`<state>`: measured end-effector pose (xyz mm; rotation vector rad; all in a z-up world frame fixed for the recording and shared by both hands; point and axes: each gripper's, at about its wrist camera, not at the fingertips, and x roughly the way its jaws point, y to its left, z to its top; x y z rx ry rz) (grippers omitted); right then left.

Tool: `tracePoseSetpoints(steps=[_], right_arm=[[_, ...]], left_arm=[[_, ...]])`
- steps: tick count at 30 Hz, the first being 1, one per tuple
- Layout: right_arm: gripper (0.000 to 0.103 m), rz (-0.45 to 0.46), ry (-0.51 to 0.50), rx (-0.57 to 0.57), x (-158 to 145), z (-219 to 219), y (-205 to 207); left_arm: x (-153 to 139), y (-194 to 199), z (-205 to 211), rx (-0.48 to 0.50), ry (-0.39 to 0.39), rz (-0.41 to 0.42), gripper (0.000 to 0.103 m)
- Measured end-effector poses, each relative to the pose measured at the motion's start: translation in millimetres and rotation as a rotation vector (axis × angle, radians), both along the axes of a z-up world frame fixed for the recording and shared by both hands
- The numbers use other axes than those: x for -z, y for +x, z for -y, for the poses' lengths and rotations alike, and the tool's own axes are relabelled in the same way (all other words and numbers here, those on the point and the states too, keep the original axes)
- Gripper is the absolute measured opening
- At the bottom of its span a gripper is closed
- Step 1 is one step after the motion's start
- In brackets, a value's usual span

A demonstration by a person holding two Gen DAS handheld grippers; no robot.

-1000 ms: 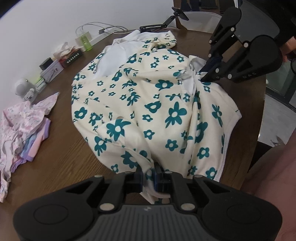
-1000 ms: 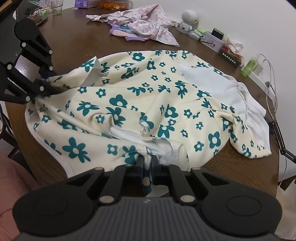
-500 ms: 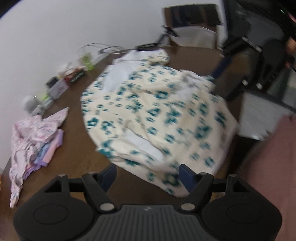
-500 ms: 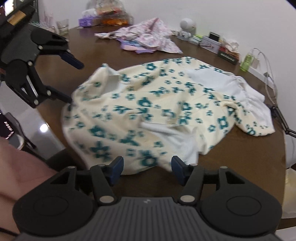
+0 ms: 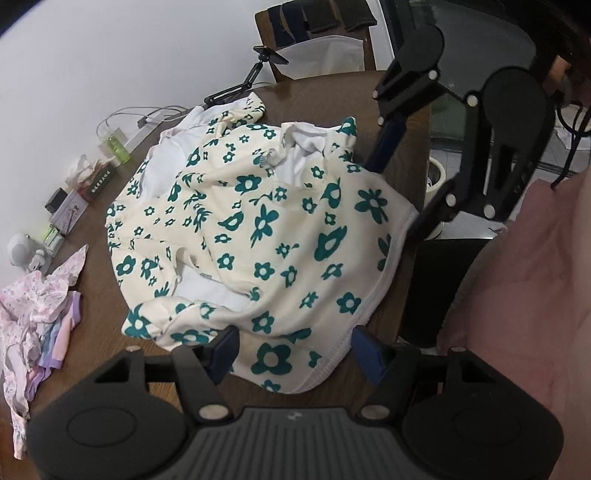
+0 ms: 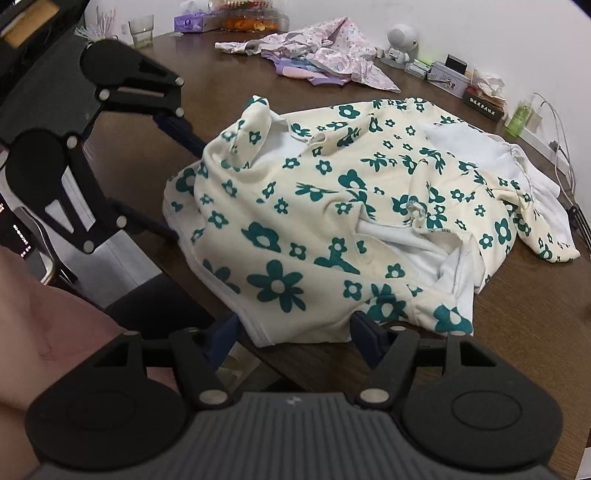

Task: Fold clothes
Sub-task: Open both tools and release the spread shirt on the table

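Now your left claw (image 5: 293, 349) and right claw (image 6: 291, 330), jaws just spread, have released the floral garment (image 5: 258, 236); regrip an edge to fold.

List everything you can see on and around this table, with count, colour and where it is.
Floral garment: one, cream with teal flowers, white lining, crumpled mid-table.
Pile of clothes: one, pink and lilac, far side.
Robot figurine: one, white, by the wall.
Tin box: one, pale, beside figurine.
Small bottle: one, green, near cables.
Glass: one, clear, far corner.
Tissue pack: one, purple, beside glass.
Phone holder arm: one, black, table edge.
Table: one, dark brown wood.
Left gripper: black, open over garment hem.
Right gripper: black, open at near hem.
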<state>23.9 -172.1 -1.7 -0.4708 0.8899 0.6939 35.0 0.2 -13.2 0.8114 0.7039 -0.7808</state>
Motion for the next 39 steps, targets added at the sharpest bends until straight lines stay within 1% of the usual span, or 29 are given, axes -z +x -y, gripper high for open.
tracePoseSetpoints(steps=[2,3,4,6,7,8,9,11,12,13,14,15,17,19,24,26,27,28,29,30,31,34,35,36,38,39], right_arm=[[0.068,0.01,-0.011,0.001,1,-1,-3],[0.066,0.018,-0.012,0.002,1,0,-4],[0.064,0.023,-0.01,0.006,0,0,-3],[0.038,0.03,-0.001,0.016,-1,0,-2],[0.032,0.029,0.011,0.028,-1,1,0],[0.015,0.028,0.023,0.039,-1,1,3],[0.012,0.025,0.041,0.054,-2,2,6],[0.012,0.021,0.103,0.097,-7,7,16],[0.011,0.018,0.142,0.12,-11,10,21],[0.011,0.015,0.181,0.143,-14,14,26],[0.011,0.012,0.22,0.166,-18,17,31],[0.011,0.016,0.255,0.186,-25,21,37],[0.011,0.03,0.308,0.213,-39,25,47],[0.011,0.043,0.335,0.223,-50,28,56],[0.011,0.064,0.341,0.23,-61,28,74],[0.011,0.059,0.342,0.235,-61,28,81],[0.011,0.056,0.342,0.237,-61,29,85],[0.011,0.051,0.342,0.24,-59,30,86],[0.011,0.046,0.342,0.243,-57,32,87],[0.011,0.038,0.345,0.245,-55,34,87],[0.011,0.029,0.351,0.247,-53,37,87],[0.013,0.015,0.368,0.25,-47,45,82],[0.018,0.017,0.371,0.248,-46,47,79],[0.031,0.027,0.36,0.242,-46,49,73],[0.048,0.065,0.305,0.212,-42,49,59],[0.049,0.078,0.279,0.194,-40,48,54]], left_arm=[[0,1,1,-0.001,-0.003,0.003,0.058],[0,3,2,-0.011,-0.006,0.0,0.039],[1,6,2,-0.025,-0.01,-0.006,0.024],[0,14,3,-0.055,-0.034,-0.014,0.017],[-1,18,4,-0.069,-0.049,-0.017,0.016],[-3,21,4,-0.082,-0.064,-0.018,0.016],[-5,23,4,-0.094,-0.08,-0.012,0.016],[-10,26,3,-0.118,-0.11,-0.001,0.02],[-12,27,3,-0.129,-0.122,0.004,0.025],[-13,27,2,-0.139,-0.126,0.008,0.041],[-14,25,1,-0.148,-0.127,0.019,0.049],[-15,21,0,-0.149,-0.128,0.033,0.06],[-17,14,0,-0.15,-0.126,0.049,0.061],[-18,9,0,-0.154,-0.123,0.058,0.061],[-11,5,3,-0.18,-0.09,0.059,0.061],[-7,7,3,-0.198,-0.077,0.071,0.06],[-7,9,3,-0.209,-0.075,0.082,0.056],[-7,11,2,-0.213,-0.079,0.088,0.043],[-8,15,1,-0.217,-0.086,0.088,0.031],[-10,19,-2,-0.224,-0.097,0.084,0.01],[-13,24,-4,-0.235,-0.114,0.076,0.005],[-23,40,-10,-0.278,-0.157,0.065,0.004],[-28,45,-12,-0.293,-0.172,0.065,0.004],[-31,49,-13,-0.307,-0.184,0.063,0.004],[-37,56,-14,-0.323,-0.199,0.064,0.004],[-40,59,-14,-0.329,-0.203,0.067,0.004]])
